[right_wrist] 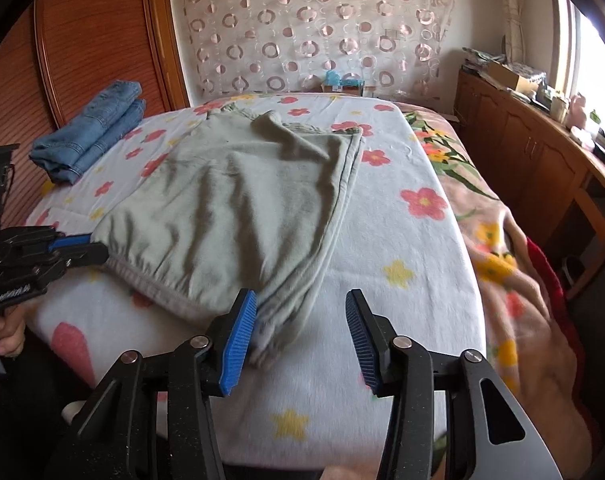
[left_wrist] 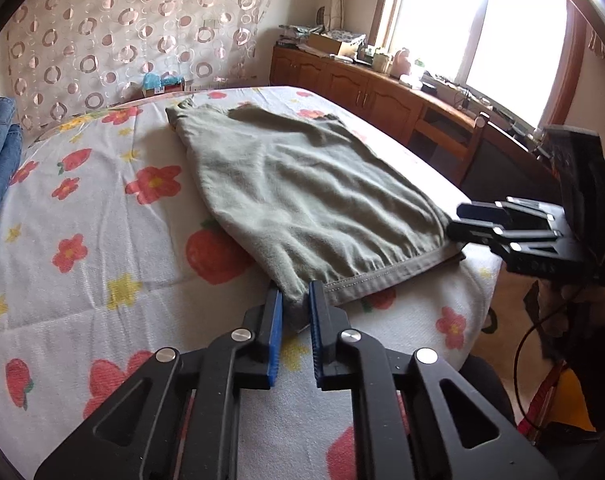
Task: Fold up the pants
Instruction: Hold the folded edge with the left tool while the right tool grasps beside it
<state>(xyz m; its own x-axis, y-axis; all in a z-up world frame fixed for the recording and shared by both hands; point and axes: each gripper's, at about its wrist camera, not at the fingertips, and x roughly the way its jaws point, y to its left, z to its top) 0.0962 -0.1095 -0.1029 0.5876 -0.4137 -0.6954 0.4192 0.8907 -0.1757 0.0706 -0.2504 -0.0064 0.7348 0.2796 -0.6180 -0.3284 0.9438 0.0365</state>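
Pale green pants (left_wrist: 310,192) lie folded on a flowered bed cover (left_wrist: 102,216), waistband toward me. My left gripper (left_wrist: 296,296) is shut on the waistband's left corner. In the right wrist view the pants (right_wrist: 238,208) spread across the cover, and my right gripper (right_wrist: 302,312) is open around the waistband's right corner; the cloth touches only the left pad (right_wrist: 238,340). The left gripper also shows at the left of the right wrist view (right_wrist: 90,246), pinching the cloth. The right gripper shows at the right of the left wrist view (left_wrist: 468,220).
Folded blue jeans (right_wrist: 90,136) lie at the bed's far left by a wooden headboard (right_wrist: 98,40). A wooden cabinet with clutter (left_wrist: 366,88) runs under the window on the right. A floral blanket (right_wrist: 502,240) hangs over the bed's right side.
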